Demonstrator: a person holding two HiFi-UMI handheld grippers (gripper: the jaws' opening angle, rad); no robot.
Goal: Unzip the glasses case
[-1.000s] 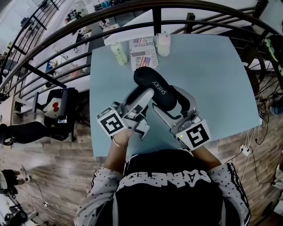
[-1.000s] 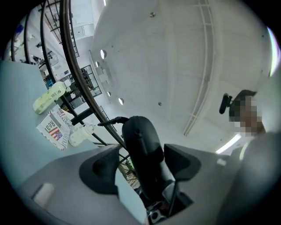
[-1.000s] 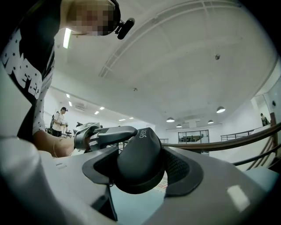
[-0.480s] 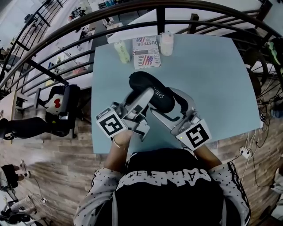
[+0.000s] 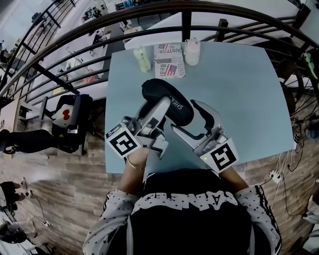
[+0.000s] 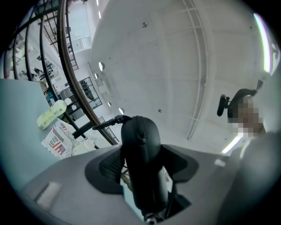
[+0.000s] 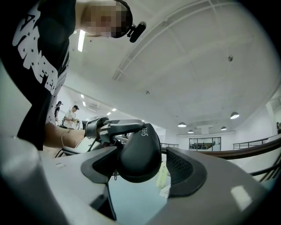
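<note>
Glasses case [image 5: 172, 102]: black and oblong, held up off the table [image 5: 239, 89] between my two grippers. In the head view its long axis runs from upper left to lower right.

Left gripper [image 5: 162, 107]: my jaws are closed on the case across its narrow width. In the left gripper view both pads press its sides and the case runs away along the jaws.

Right gripper [image 5: 183, 115]: jaws wide, and they have just been opening. The rounded lower-right end of the case sits between them. It lies against or just beside the pad at the left of the right gripper view, and the other pad stands plainly clear. No grip here.

Governing relation: that end of the case lies inside the right jaws' gap, so my right hand is nearer the free end. I judge the left hand steadies while the right goes for the zip.

Zip pull: not identified. A thin strand [image 7: 115, 175] hangs beside the case in the right gripper view, too small for me to name.

Far edge of table: a green bottle [image 5: 142, 59], a printed packet [image 5: 169, 60] and a pale bottle [image 5: 192, 52], all well apart from the case.

Beyond the table: a dark railing [image 5: 149, 15].

Obstruction: only my left jaws, which cover the middle of the case.
</note>
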